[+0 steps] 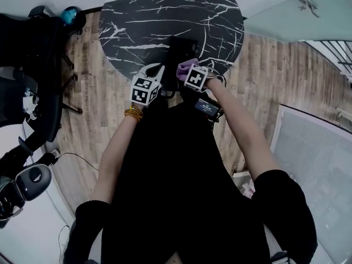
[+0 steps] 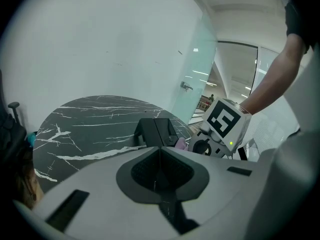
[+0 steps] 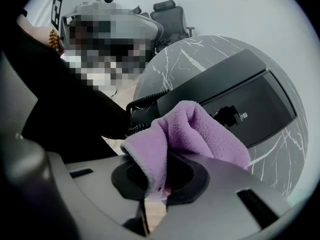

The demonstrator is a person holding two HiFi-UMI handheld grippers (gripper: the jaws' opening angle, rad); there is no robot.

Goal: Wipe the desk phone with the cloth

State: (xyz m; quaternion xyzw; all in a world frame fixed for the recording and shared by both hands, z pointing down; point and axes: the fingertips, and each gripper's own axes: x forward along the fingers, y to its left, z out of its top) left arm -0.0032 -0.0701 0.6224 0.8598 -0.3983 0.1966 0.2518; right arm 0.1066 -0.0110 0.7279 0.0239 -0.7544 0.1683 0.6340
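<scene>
Marble table (image 1: 165, 10), right claw (image 3: 159, 180) clamped on cloth (image 3: 200, 129) beside desk phone (image 3: 240, 96), left claw (image 2: 159, 171) closed, empty

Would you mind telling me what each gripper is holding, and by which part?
The right gripper pinches the purple fleece cloth by a folded edge; the left gripper, shut, holds nothing.

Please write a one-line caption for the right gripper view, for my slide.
The right gripper, shut on a purple cloth, holds it close to the black desk phone on a marble table.
</scene>
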